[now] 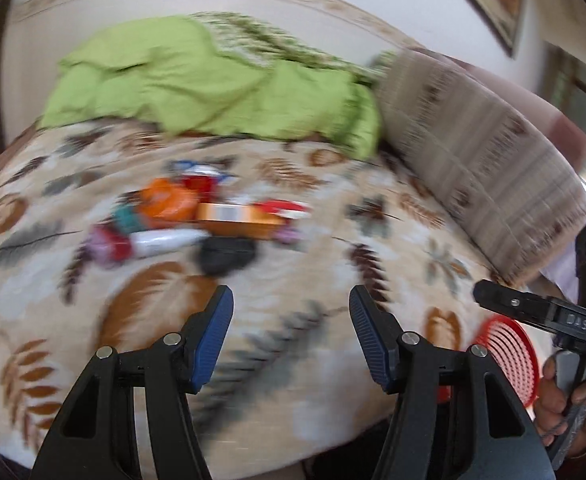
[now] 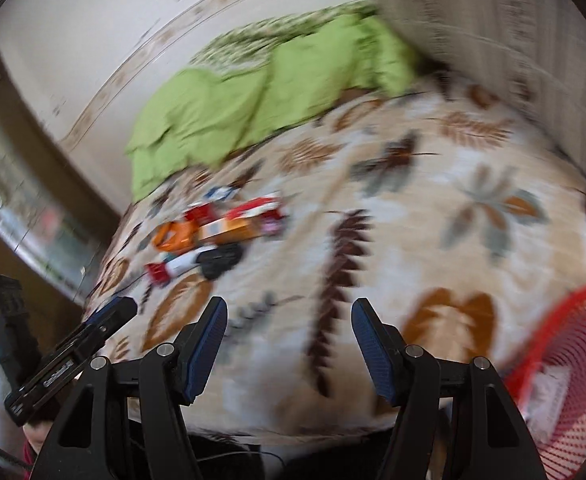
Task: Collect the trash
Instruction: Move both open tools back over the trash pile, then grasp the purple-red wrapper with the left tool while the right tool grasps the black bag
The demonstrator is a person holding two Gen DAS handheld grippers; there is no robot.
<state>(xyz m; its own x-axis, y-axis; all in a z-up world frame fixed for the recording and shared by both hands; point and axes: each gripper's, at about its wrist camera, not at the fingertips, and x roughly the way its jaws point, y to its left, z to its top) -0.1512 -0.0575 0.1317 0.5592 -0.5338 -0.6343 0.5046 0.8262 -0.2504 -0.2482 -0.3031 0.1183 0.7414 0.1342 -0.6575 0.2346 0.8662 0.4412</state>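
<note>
Evidently both grippers, left gripper (image 1: pixel 291 336) and right gripper (image 2: pixel 289 344), gape empty over bare bedspread (image 1: pixel 293 276), blurred trash pile (image 1: pixel 209 216) well ahead.

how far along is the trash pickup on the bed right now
Barely begun. Done: the red mesh plastic basket seems to hold one pale scrap, though blur makes that unsure. In hand: nothing; the left hand-held gripper and right hand-held gripper both stand open and empty above the leaf-patterned bedspread. Left: the pile of colourful wrappers and small boxes, including an orange carton and a black object, lies uncollected mid-bed.
</note>
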